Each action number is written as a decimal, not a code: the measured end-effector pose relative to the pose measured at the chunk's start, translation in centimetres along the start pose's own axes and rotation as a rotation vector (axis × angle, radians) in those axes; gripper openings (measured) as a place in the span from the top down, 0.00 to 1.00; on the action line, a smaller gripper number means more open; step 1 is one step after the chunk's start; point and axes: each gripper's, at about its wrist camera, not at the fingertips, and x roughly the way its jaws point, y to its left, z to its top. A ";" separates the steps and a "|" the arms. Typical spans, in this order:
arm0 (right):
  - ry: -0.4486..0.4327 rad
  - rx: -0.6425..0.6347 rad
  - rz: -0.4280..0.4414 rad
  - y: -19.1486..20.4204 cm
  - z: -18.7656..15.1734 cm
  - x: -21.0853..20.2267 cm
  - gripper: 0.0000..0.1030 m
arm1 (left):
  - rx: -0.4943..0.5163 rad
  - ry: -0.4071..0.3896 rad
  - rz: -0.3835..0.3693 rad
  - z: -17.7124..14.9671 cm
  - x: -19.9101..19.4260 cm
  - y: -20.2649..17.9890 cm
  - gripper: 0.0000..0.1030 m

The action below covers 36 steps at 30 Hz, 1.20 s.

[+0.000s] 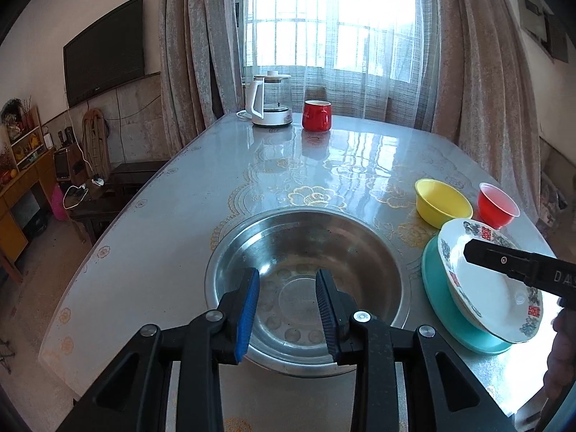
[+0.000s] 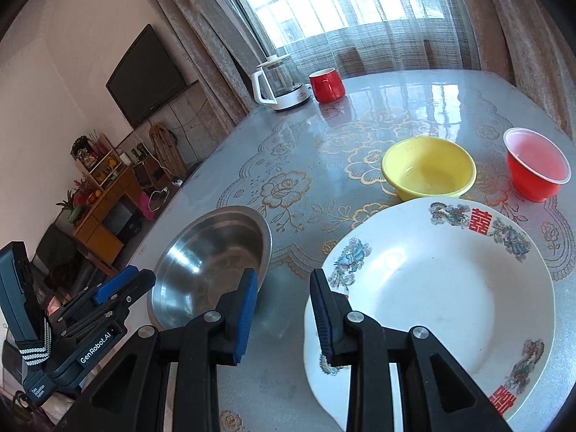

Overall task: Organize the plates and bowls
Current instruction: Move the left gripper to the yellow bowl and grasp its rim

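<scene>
A steel bowl sits on the table close in front of me. My left gripper hovers over its near side, open, with nothing between the pads. To the right a white patterned plate rests tilted on a teal plate. My right gripper is open; its right finger overlaps the white plate's left rim and only tablecloth shows in the gap. A yellow bowl and a small red plastic bowl stand behind the plates.
A white kettle and a red mug stand at the table's far end by the curtained window. The glossy flowered tabletop drops off on the left, where a TV, shelves and low furniture line the wall.
</scene>
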 end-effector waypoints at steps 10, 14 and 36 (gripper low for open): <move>-0.055 0.101 -0.037 -4.4 0.8 -2.0 0.70 | 0.063 0.024 -0.034 0.5 1.1 -3.1 0.68; -0.067 0.131 -0.058 -6.0 1.0 -2.6 0.70 | 0.083 0.029 -0.048 0.8 1.5 -4.2 0.68; -0.095 0.360 -0.155 -14.6 4.6 -2.8 0.71 | 0.069 0.156 -0.226 5.7 7.6 -9.9 0.68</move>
